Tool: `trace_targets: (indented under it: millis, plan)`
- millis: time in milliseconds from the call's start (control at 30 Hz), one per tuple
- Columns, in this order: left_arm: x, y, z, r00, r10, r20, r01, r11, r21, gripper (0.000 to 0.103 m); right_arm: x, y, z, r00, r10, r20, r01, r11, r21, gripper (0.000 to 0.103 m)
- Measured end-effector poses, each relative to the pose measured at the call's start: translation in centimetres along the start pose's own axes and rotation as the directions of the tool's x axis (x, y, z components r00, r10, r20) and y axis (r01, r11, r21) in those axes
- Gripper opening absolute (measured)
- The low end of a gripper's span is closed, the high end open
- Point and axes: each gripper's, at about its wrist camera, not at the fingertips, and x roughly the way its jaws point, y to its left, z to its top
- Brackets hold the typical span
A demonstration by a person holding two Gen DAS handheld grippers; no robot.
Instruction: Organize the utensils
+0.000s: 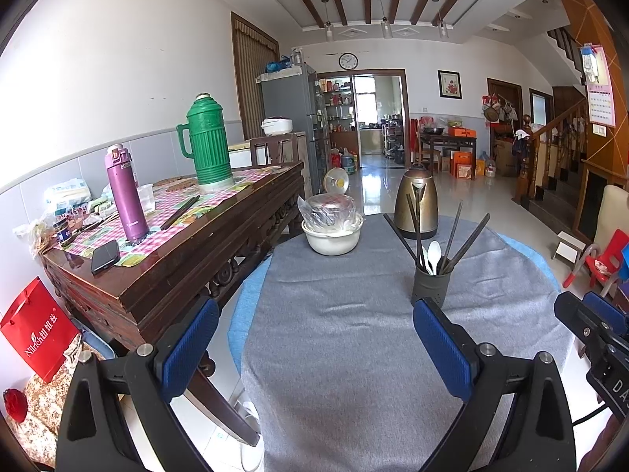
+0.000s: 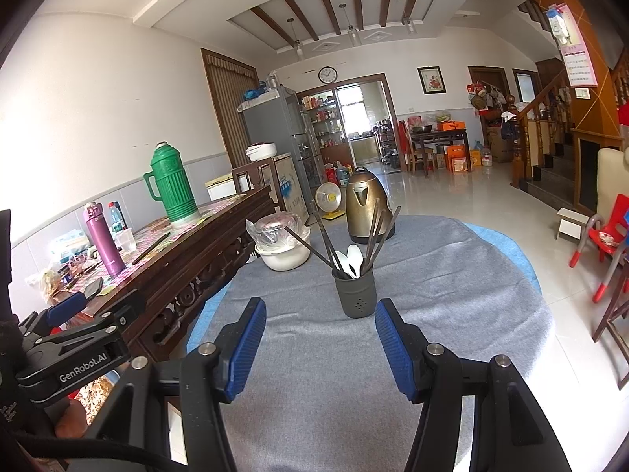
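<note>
A dark grey utensil holder (image 1: 430, 286) (image 2: 355, 295) stands on the grey cloth of the round table (image 1: 346, 334) (image 2: 452, 287). It holds several dark chopsticks (image 1: 466, 242) (image 2: 375, 232) and white spoons (image 1: 433, 255) (image 2: 351, 258). My left gripper (image 1: 316, 348) is open and empty, above the cloth, with the holder just beyond its right finger. My right gripper (image 2: 320, 346) is open and empty, with the holder straight ahead between its fingers. The right gripper's body shows at the right edge of the left wrist view (image 1: 601, 338).
A brass kettle (image 1: 416, 202) (image 2: 367, 204) and a white bowl holding a bagged pot (image 1: 332, 228) (image 2: 281, 246) stand at the table's far side. A wooden sideboard (image 1: 177, 251) (image 2: 188, 251) on the left carries a green thermos (image 1: 206, 143), a purple flask (image 1: 125, 192) and a phone (image 1: 105, 255).
</note>
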Motion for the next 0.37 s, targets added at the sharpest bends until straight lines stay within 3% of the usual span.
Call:
trace_targets:
  millis: [233,367]
  plan:
    - [1.0,0.5,0.1,1.000,-0.008,-0.009,0.008,1.000,-0.017,0.099,0.5,0.3,0.3,1.000,0.005,-0.008,-0.005,1.000,-0.010,0.061]
    - [3.6,0.1,-0.5,0.999,-0.033,-0.040,0.032,0.999,-0.016,0.099,2.0,-0.1,0.4,0.999,-0.006,-0.032,0.006,1.000,-0.019,0.061]
